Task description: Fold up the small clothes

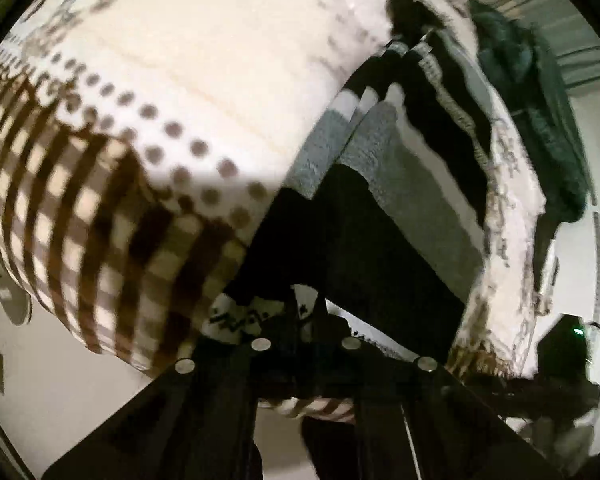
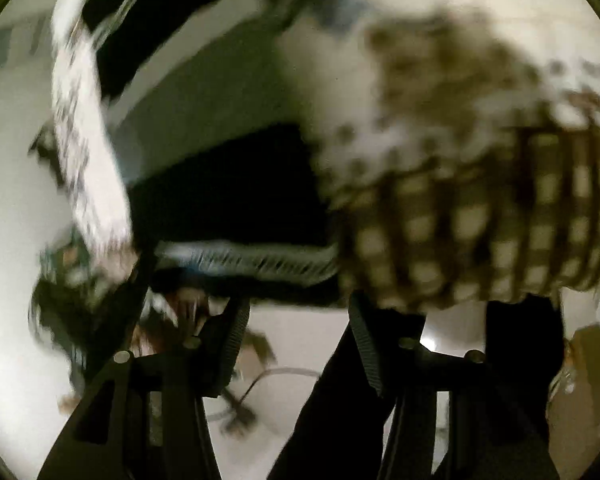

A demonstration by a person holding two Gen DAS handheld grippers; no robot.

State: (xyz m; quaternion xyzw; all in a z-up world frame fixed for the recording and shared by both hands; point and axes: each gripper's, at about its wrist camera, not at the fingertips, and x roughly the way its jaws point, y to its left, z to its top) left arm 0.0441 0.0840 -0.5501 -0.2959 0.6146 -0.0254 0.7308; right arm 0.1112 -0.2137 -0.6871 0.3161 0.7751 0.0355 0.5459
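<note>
A black garment with a white patterned band lies on a cream cloth-covered surface. Several socks with grey, black and white stripes lie beside it. My left gripper is shut on the near edge of the black garment. In the blurred right wrist view the same black garment and its striped band sit just ahead of my right gripper, whose jaws stand apart and hold nothing.
The cloth has a brown checked border with dots, also seen in the right wrist view. A dark green garment lies at the far right. A white floor shows below the surface edge, with a cable.
</note>
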